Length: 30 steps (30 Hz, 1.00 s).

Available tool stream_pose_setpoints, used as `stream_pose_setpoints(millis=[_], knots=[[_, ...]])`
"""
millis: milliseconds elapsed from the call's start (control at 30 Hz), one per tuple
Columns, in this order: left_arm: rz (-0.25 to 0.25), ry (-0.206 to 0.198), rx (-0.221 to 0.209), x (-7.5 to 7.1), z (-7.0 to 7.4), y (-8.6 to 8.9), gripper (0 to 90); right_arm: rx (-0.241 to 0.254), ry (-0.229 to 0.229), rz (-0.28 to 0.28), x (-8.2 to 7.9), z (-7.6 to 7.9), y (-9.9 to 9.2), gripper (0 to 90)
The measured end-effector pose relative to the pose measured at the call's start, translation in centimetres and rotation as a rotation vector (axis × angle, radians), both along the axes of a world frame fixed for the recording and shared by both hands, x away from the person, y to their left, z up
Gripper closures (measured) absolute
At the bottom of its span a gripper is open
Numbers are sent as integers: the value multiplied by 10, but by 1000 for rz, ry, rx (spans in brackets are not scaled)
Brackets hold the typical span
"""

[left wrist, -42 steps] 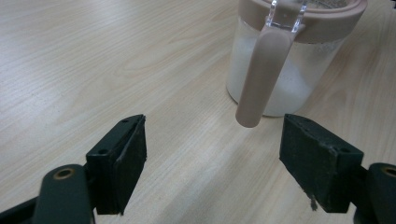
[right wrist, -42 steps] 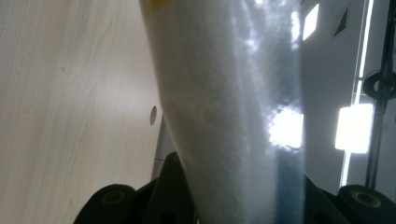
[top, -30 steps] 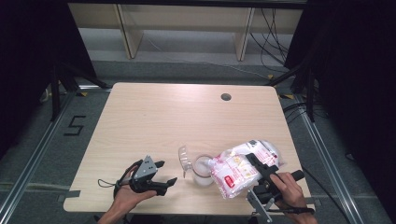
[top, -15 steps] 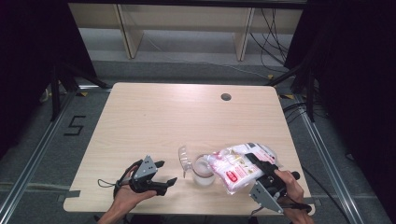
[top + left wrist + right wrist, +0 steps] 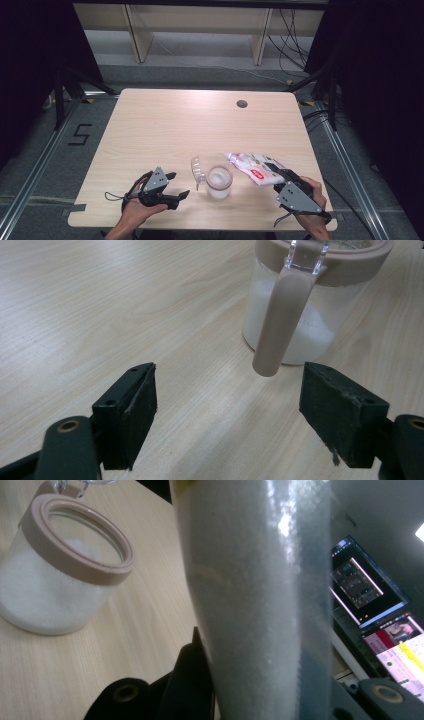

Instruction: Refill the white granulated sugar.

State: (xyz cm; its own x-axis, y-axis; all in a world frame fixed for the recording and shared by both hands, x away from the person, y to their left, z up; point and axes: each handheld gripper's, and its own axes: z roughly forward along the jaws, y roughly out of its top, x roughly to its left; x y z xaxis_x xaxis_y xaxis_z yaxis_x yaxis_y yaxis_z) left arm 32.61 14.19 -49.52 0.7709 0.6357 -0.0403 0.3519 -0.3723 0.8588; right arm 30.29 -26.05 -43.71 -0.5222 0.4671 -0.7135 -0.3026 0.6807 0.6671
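Two tongs: right tongs (image 5: 278,176) pinching the bag (image 5: 252,168) beside the jar (image 5: 219,182); left tongs (image 5: 176,186) spread.

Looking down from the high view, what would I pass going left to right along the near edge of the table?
Left gripper, jaws open → clear flipped-open lid → jar of white powder → white bag → right gripper clamped on the bag.

Jar (image 5: 219,182): on the bench (image 5: 165,125), near its front edge, right of centre. Lid (image 5: 198,171): raised, at the jar's 9 o'clock. My left hand-held gripper (image 5: 179,186): at the jar's 9 o'clock, apart from it, pointing toward it. Bag (image 5: 255,167): at the jar's 2 o'clock, between the jaws of my right hand-held gripper (image 5: 280,176). Round hole (image 5: 242,104): far, at 12 o'clock.
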Motion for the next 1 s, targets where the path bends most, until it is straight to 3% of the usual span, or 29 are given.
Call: stream_pose_setpoints(millis=[67,167,200,267,633,667,800,833,900,933,1000], knots=[[5,4,-33,-1,-1,-2,229,35,25,1,1,-1,0,841],[2,2,-23,0,0,-1,229,71,48,5,3,-1,-1,844],[-10,-12,-7,1,0,0,229,99,60,9,4,-2,-2,845],[-3,0,-14,0,0,-1,229,149,87,4,6,-2,-4,848],[-1,5,-18,0,0,-1,229,245,139,6,13,-3,-10,857],[-1,5,-19,0,0,-1,229,281,163,10,15,-4,-12,858],[3,2,-21,0,0,-1,229,320,175,5,17,-6,-14,858],[3,3,-21,0,0,-1,229,358,203,13,18,-7,-14,858],[2,-3,-11,0,0,-1,229,360,212,22,19,-7,-15,858],[2,-4,-10,0,0,-1,229,397,217,22,22,-8,-17,858],[3,5,-22,0,-1,-1,229,404,207,32,25,-8,-18,858]])
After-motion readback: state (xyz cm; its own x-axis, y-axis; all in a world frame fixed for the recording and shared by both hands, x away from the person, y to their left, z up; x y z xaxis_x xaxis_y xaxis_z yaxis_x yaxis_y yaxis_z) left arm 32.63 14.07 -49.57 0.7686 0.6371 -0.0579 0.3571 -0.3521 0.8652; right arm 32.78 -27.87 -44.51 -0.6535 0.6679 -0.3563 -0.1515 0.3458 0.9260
